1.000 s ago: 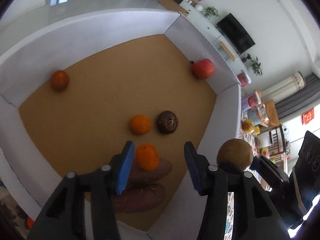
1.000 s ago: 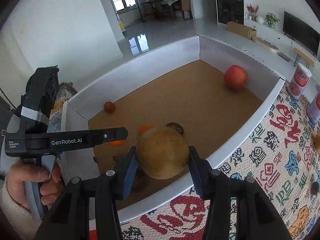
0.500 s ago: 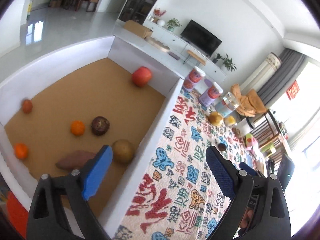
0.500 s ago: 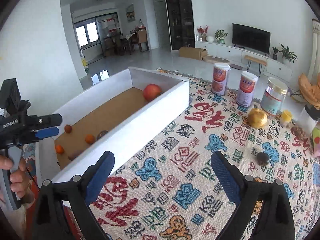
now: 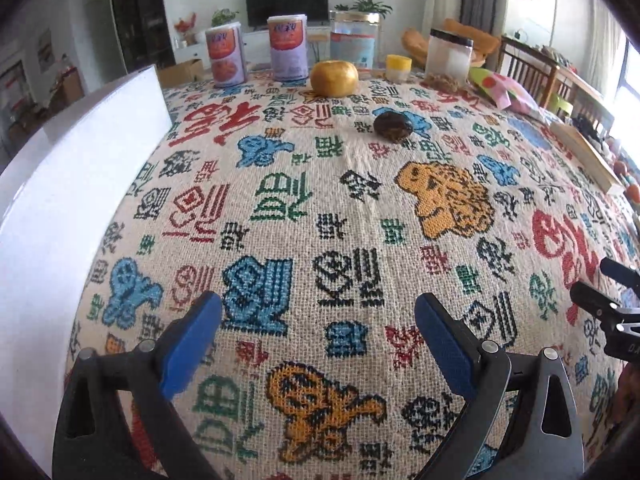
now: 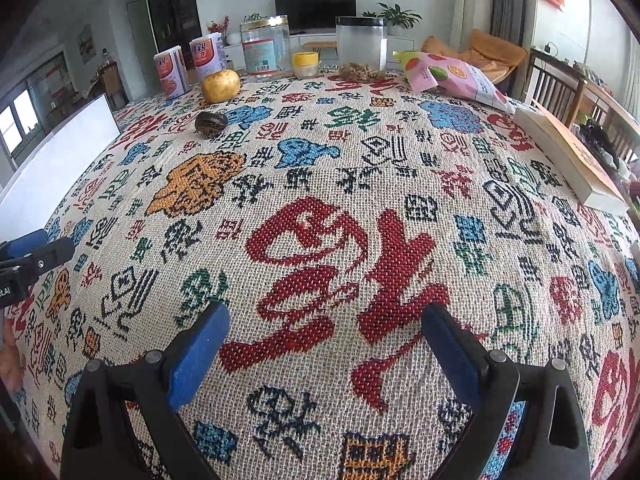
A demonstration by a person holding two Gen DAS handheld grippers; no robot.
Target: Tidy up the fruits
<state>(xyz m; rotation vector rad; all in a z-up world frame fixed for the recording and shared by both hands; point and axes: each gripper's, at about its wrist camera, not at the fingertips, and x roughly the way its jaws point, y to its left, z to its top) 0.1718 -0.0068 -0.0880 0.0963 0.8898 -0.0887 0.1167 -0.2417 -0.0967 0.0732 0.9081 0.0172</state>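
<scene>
Both grippers hang over the patterned tablecloth (image 5: 320, 208), away from the white box (image 5: 60, 184) at the left. My left gripper (image 5: 318, 320) is open with only cloth between its blue pads. My right gripper (image 6: 326, 330) is open and empty too. A yellow round fruit (image 5: 334, 78) stands at the far side of the table, the same yellow fruit (image 6: 220, 86) showing far left in the right wrist view. A dark brown round fruit (image 5: 393, 127) lies a little nearer than it, the same dark fruit (image 6: 211, 123) seen from the right. The box's inside is hidden.
Two printed cans (image 5: 256, 54), a clear jar (image 5: 354, 42), a yellow-lidded cup (image 5: 399, 67) and a black-lidded jar (image 5: 448, 56) line the far edge. A pink snack bag (image 6: 452, 78) and a book (image 6: 572, 156) lie at the right. The left gripper's tip (image 6: 36, 256) shows at the left edge.
Both grippers swung right, away from the box and out over the tablecloth. The right gripper let go of the round brown fruit, which lay in the box half a second ago. Both jaws opened wide.
</scene>
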